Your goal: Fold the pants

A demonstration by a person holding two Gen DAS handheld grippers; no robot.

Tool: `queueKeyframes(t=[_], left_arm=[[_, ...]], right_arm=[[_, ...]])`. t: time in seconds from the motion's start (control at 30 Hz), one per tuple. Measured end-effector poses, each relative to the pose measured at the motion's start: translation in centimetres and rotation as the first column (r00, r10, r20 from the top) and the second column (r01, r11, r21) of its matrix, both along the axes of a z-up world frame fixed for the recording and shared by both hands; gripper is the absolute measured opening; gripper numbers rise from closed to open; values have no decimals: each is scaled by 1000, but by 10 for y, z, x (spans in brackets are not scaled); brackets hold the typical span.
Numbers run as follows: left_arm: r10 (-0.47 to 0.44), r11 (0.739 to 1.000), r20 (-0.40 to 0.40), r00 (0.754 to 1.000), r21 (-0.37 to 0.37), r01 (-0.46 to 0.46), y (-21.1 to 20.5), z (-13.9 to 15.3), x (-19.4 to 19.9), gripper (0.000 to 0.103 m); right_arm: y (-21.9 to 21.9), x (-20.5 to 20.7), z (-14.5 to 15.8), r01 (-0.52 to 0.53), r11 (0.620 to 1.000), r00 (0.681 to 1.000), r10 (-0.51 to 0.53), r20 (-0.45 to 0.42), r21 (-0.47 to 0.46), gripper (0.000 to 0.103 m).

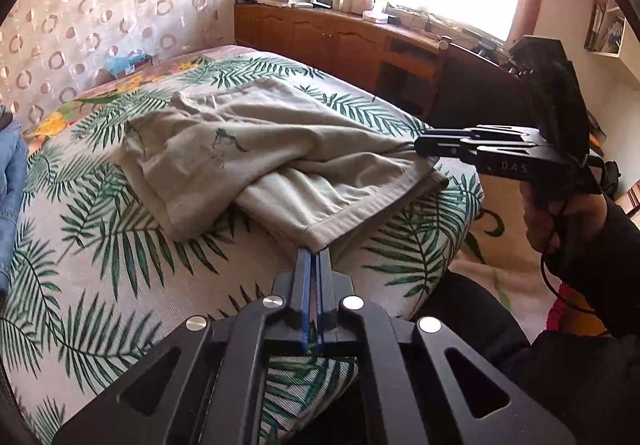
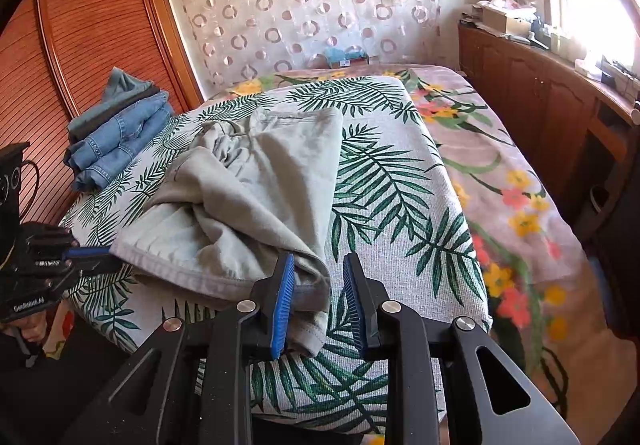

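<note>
Beige pants [image 1: 256,157] lie bunched and partly folded on a palm-leaf cushion [image 1: 100,245]. My left gripper [image 1: 316,255] is shut on the near hem corner of the pants. In the right wrist view it shows at the left edge [image 2: 94,253], clamped on the same hem of the pants [image 2: 256,181]. My right gripper [image 2: 318,265] is open, its jaws apart around the other hem corner, which lies between the blue pads without being pinched. In the left wrist view the right gripper [image 1: 420,145] sits at the pants' right edge.
A stack of folded blue jeans [image 2: 116,141] lies at the far left of the cushion [image 2: 400,213]. A floral bedspread [image 2: 520,205] lies to the right. A wooden cabinet [image 1: 340,41] with clutter runs under the window. A slatted wardrobe [image 2: 80,25] stands left.
</note>
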State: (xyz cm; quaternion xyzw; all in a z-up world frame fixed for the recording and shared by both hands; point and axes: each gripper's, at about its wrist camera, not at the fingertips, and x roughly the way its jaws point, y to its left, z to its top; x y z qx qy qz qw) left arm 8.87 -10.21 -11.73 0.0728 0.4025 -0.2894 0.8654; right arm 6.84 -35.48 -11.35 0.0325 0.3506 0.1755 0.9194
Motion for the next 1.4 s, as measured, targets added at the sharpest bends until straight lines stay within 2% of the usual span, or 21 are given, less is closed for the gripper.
queueKeyframes(t=[0.23,0.33,0.47,0.5,0.53,0.57,0.6,0.67,1.03,1.4], left_arm=[[68,998,14,998,-10,-68,14,5,4,4],[101,995,29,995,0,-101,22,8,6,14],[161,987,39,986,11,-161,39,8,12,34],[177,984,35,983,3,-178,45,7,15,45],[191,981,32,981,-4,-191,50,6,17,49],[209,978,30,978,-7,-209,56,6,20,58],[224,975,32,974,-5,-223,61,5,23,73],[265,964,51,963,-2,-265,73,5,27,85],[379,925,64,923,-5,-380,121,3,41,85],[390,921,66,919,0,-391,128,0,42,85]], right_arm=[[10,2,8,-28,1000,999,28,29,1,26],[18,4,13,-49,999,998,49,47,-1,27],[34,13,19,-98,995,993,98,63,-3,31],[40,15,20,-112,994,991,112,67,-4,33],[47,18,21,-132,991,989,132,70,-6,35],[51,21,21,-147,989,986,147,73,-8,38],[58,24,22,-164,986,983,164,78,-11,39],[70,29,22,-197,980,977,198,83,-17,40],[142,65,10,-383,920,921,387,45,-78,40],[178,92,-11,-452,883,892,451,-36,-126,40]])
